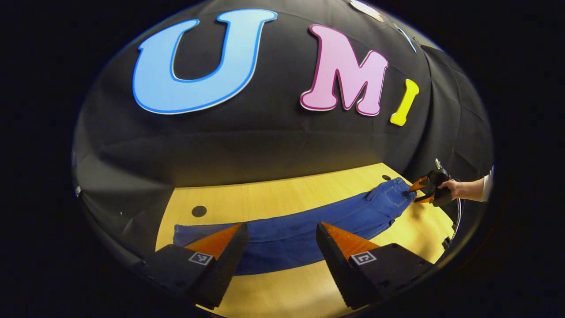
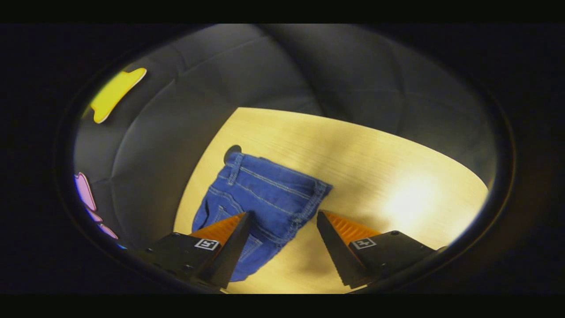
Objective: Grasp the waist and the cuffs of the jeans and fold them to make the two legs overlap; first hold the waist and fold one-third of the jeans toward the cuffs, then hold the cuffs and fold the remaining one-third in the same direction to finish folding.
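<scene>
The jeans (image 1: 309,225) lie flat and stretched out across the wooden table (image 1: 273,194), with the waist (image 2: 273,183) at the far right end. The right gripper (image 2: 282,247) hangs over the waist, jaws wide apart, holding nothing. A hand (image 1: 452,189) holds it. The left gripper (image 1: 281,260) is near the legs, jaws also wide apart.

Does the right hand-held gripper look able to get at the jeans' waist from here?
Probably yes: the right hand-held gripper is open just above the waist, nothing lying between.
</scene>
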The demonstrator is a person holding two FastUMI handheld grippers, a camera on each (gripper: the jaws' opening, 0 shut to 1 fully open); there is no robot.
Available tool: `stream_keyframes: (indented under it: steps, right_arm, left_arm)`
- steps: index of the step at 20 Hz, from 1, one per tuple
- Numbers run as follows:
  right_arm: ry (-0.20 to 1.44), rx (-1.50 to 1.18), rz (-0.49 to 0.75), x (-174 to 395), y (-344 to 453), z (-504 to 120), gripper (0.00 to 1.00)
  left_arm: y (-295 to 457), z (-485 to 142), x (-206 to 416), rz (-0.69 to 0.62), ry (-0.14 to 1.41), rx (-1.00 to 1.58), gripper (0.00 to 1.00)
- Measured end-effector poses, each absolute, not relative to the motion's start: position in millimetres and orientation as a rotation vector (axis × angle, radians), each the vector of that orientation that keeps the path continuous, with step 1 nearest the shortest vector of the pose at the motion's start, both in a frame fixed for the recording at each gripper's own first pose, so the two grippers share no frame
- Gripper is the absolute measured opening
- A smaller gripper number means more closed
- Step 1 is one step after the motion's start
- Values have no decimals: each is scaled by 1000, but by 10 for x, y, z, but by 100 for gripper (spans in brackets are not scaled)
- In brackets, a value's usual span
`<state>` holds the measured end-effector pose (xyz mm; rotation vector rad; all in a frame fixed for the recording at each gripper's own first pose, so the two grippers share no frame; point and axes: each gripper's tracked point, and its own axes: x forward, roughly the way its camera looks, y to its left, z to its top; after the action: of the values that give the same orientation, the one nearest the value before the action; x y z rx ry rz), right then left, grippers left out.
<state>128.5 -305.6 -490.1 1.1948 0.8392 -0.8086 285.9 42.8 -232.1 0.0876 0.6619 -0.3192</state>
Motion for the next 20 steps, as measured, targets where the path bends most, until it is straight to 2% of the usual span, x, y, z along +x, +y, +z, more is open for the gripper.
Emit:
stream_keyframes:
  steps: [2,4,7,9,10,11,12,13,14,15,20]
  right_arm:
    - [805,1220,-841,1325,-3126,-4941,92]
    - [775,1240,-864,1283,-3229,-4984,67]
    - [779,1224,-799,1321,-3226,-5056,29]
    - [788,1129,-803,1253,-3261,-5053,13]
    - [795,1088,-799,1243,-3288,-5063,0]
    - [798,1060,-793,1243,-3287,-5060,6]
    - [789,1042,-793,1251,-3316,-5048,0]
    - [787,1020,-791,1242,-3320,-5010,12]
    - [778,992,-789,1239,-3339,-4957,12]
    - [763,957,-787,1267,-3347,-4883,6]
    - [654,698,-666,1494,-3318,-4328,6]
  left_arm:
    - [283,-2351,2926,-315,665,91,98]
    - [111,-2379,2922,-316,672,73,98]
    - [-28,-2356,2834,-320,671,67,98]
    - [6,-2360,2758,-318,672,61,98]
    - [57,-2378,2719,-311,680,56,98]
    - [128,-2400,2690,-302,688,49,98]
    - [189,-2388,2661,-298,689,39,98]
    - [289,-2371,2632,-289,686,28,98]
    - [374,-2350,2610,-283,686,19,96]
    - [482,-2328,2573,-271,683,13,98]
    - [997,-2210,2395,-219,667,-11,99]
